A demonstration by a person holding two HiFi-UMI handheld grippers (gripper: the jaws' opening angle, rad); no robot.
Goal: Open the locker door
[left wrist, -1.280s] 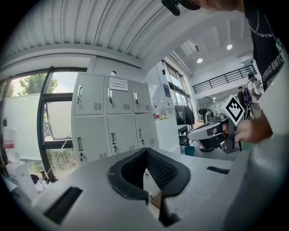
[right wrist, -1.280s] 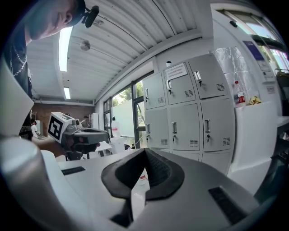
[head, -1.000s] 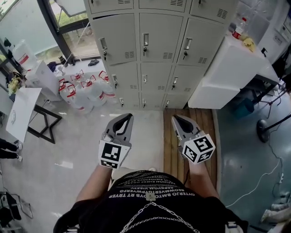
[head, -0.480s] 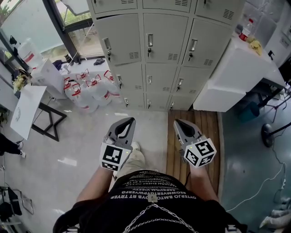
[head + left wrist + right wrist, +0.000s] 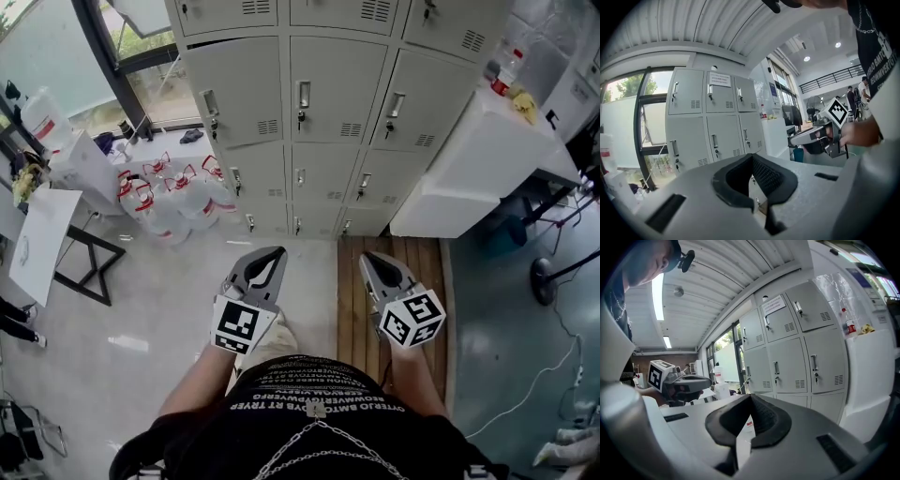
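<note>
The locker doors (image 5: 323, 98) are all on one pale grey bank of lockers that stands straight ahead of the person, three columns wide, and every door in sight looks closed. Each has an upright metal handle (image 5: 304, 94) with a lock under it and a small vent near a lower corner. Neither gripper touches the bank; both are well short of it.

The left gripper (image 5: 274, 253) and the right gripper (image 5: 367, 255) are held side by side in front of the person's chest, pointing at the lockers. In each gripper view the dark pads meet at the tips, so both pairs of jaws are closed with nothing between them.

On the floor just left of the bank is a cluster of clear water jugs (image 5: 164, 202) with red fittings; how full they are cannot be told. To the right, touching the bank's side, is a white counter (image 5: 469, 159) bearing a bottle (image 5: 503, 73) with a red cap and something yellow (image 5: 522, 103). A strip of wooden flooring (image 5: 361, 314) runs under the right gripper.

Against a second ago, both grippers sit slightly lower in the head view, their jaws closed as before, and the doors are as shut as they were
</note>
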